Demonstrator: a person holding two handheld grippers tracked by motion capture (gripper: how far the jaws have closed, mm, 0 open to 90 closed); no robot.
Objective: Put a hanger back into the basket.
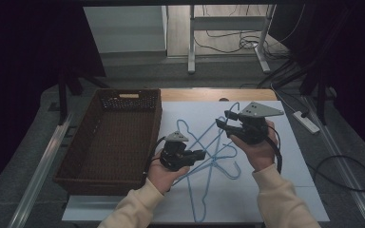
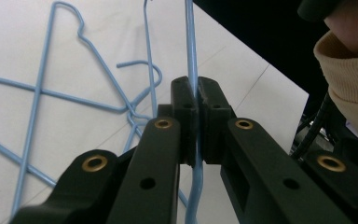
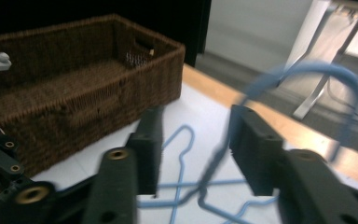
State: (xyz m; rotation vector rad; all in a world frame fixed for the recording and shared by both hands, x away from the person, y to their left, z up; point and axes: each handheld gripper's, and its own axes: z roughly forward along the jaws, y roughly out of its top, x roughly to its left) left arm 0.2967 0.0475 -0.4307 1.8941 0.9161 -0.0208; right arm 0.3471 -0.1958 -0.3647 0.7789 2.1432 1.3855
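Several blue wire hangers [image 1: 210, 159] lie tangled on the white tabletop [image 1: 290, 156]. My left gripper [image 1: 200, 155] is shut on the wire of one hanger [image 2: 190, 46], which runs straight up from between the pads [image 2: 182, 100]. That hanger slants up toward my right gripper [image 1: 222, 119]. The right gripper [image 3: 193, 135] stands open, and the hanger's curved hook [image 3: 307, 70] arcs blurred just above and beyond its right jaw. A stretch of wire passes between the right jaws without being pinched. Another hanger [image 2: 42, 88] lies flat on the table behind the left gripper [image 2: 196, 100].
A dark brown wicker basket [image 1: 109, 137] with nothing in it stands along the table's left side, close to the left hand. The basket [image 3: 74, 93] fills the left of the right gripper view. A power strip [image 1: 306, 121] and cables lie on the floor to the right.
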